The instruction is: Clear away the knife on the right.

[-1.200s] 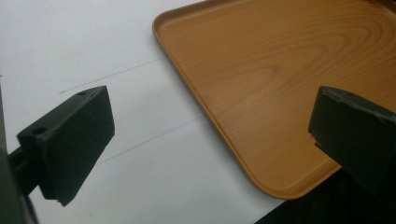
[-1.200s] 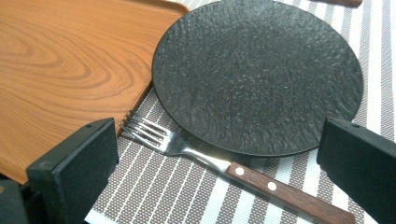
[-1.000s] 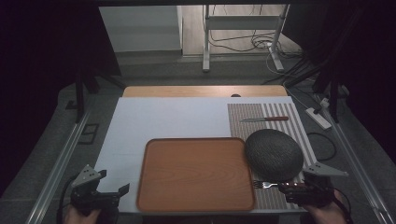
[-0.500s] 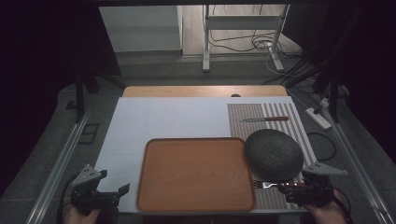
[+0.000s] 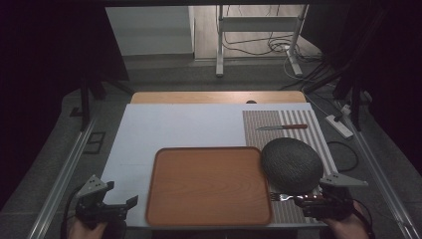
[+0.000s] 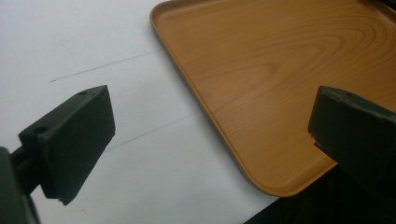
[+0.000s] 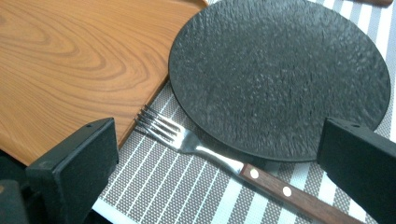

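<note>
A wooden tray [image 5: 209, 184] lies at the table's near middle, also seen as the tray [image 6: 280, 79] and the tray [image 7: 65, 60]. A dark textured plate [image 5: 292, 164] rests on the striped placemat [image 5: 278, 124] right of it. A fork [image 7: 224, 158] with a wooden handle lies just in front of the plate [image 7: 280, 74], tines toward the tray. My right gripper [image 5: 311, 200] is open with its jaws either side of the fork's handle, apart from it. My left gripper [image 5: 127, 205] is open over the white mat near the tray's front-left corner, holding nothing.
A knife [image 5: 282, 127] with a red-brown handle lies at the far end of the placemat. A white mat [image 5: 174, 127] covers the table's left and middle. Cables and a power strip [image 5: 339, 125] lie on the floor to the right.
</note>
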Demonstrator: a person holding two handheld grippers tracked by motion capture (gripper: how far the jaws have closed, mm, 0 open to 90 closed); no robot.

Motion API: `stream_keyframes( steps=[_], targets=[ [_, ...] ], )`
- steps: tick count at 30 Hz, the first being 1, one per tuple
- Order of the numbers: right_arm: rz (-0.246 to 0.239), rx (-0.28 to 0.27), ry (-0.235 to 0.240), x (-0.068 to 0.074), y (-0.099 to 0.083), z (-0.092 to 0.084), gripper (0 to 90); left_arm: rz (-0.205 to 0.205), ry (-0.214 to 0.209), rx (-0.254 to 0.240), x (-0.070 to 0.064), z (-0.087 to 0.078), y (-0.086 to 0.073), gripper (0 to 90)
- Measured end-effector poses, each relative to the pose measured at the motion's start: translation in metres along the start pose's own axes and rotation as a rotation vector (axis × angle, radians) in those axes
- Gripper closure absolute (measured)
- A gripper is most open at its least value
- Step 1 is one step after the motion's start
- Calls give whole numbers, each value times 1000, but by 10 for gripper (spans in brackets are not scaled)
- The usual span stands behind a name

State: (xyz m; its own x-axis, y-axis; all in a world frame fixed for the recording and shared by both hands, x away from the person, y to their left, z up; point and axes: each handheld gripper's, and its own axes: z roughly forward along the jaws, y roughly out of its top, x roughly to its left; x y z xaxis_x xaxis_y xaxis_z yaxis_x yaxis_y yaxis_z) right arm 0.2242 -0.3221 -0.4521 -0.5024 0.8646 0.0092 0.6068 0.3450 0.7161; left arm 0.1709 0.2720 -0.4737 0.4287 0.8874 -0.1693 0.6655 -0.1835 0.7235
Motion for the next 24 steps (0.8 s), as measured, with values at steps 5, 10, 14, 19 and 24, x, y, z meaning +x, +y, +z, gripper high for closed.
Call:
stream_keyframes(
  steps=[5, 10, 14, 19, 24],
  targets=[
    [-14, -4, 12, 1, 2, 2, 0, -1, -2, 0, 0, 0, 0, 14],
    [-23, -19, 18, 0, 3, 2, 0, -3, -2, 0, 0, 0, 0, 13],
    [-39, -38, 30, 1, 5, 3, 0, -10, -2, 1, 1, 0, 0, 12],
    [-51, -42, 41, 1, 7, 6, 0, -13, -2, -1, 1, 0, 0, 12],
    [-62, -44, 62, -1, 10, 11, 0, -14, -2, -1, 1, 0, 0, 12]
  ],
)
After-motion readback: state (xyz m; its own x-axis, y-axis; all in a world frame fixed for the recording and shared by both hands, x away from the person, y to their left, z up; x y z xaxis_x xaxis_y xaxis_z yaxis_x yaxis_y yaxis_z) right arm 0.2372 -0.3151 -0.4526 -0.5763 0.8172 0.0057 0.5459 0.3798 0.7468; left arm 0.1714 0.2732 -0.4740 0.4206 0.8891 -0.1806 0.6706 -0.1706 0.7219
